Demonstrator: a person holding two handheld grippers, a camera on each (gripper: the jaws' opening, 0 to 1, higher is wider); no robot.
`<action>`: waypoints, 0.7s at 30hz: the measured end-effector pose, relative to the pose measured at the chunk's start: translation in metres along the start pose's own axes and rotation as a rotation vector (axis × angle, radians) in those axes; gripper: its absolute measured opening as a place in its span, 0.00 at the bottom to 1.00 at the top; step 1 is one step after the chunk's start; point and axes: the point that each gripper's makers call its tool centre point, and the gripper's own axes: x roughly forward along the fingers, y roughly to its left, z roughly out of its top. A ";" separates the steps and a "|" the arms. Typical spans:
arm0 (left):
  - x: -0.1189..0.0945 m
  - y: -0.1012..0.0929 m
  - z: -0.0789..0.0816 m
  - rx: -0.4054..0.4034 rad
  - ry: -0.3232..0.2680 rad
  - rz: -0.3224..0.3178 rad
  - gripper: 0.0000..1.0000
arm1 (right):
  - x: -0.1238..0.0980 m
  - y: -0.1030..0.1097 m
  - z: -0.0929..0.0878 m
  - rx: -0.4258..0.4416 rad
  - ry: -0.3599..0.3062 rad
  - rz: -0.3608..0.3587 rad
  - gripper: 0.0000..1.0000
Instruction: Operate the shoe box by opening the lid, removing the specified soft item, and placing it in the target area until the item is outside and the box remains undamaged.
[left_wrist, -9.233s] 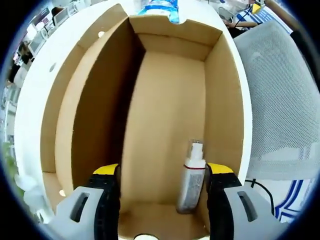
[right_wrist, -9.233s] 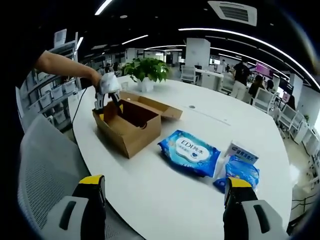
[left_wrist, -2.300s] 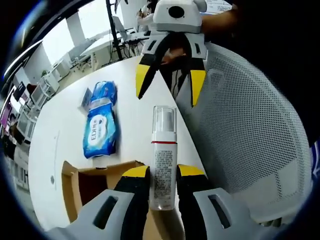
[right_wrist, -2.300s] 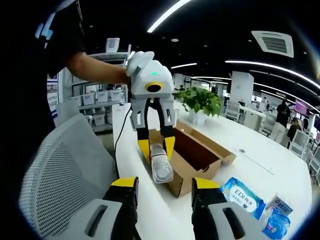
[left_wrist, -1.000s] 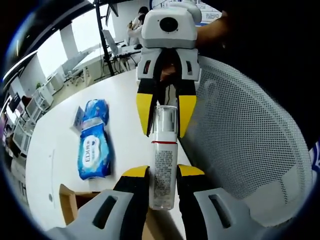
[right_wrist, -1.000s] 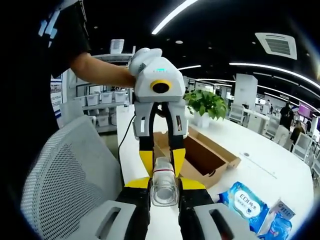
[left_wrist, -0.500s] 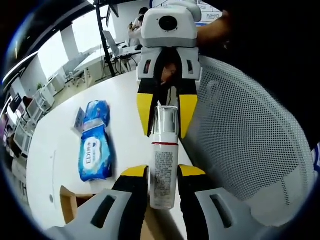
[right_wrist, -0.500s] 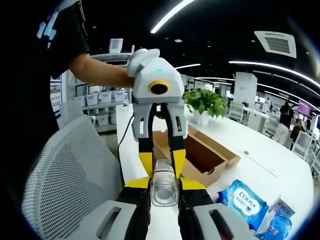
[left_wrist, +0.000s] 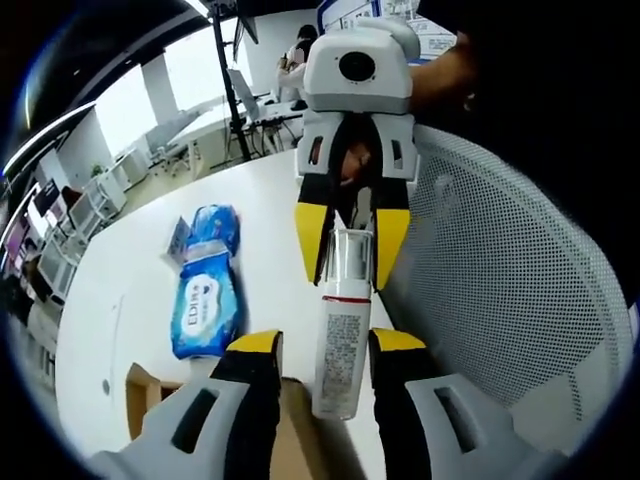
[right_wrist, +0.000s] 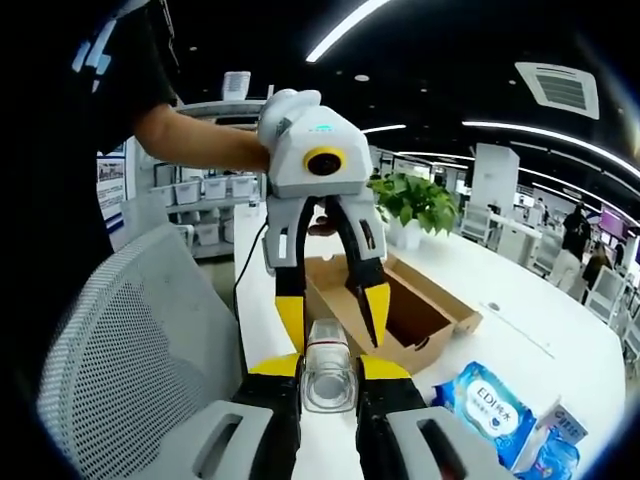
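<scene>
Yellow-tipped fingers of the right gripper (right_wrist: 329, 368) are clamped on the capped end of the spray bottle (left_wrist: 342, 324), held in mid-air over the white table (left_wrist: 130, 280) edge. Facing it, the left gripper (left_wrist: 325, 345) stands with jaws spread, the bottle's base between them and clear of both pads. At two o'clock from the bottle in the right gripper view sits the open cardboard shoe box (right_wrist: 400, 315); blue wet-wipe packs (right_wrist: 487, 409) lie at four o'clock.
</scene>
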 end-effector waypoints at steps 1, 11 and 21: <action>-0.002 0.001 -0.001 -0.007 -0.001 0.007 0.36 | 0.000 0.000 0.000 -0.001 0.000 0.001 0.15; -0.014 0.003 -0.011 -0.094 -0.022 0.066 0.47 | 0.002 -0.005 0.002 -0.005 0.014 0.017 0.15; -0.024 0.004 -0.019 -0.173 -0.049 0.132 0.61 | 0.000 -0.014 0.005 -0.024 0.038 0.032 0.15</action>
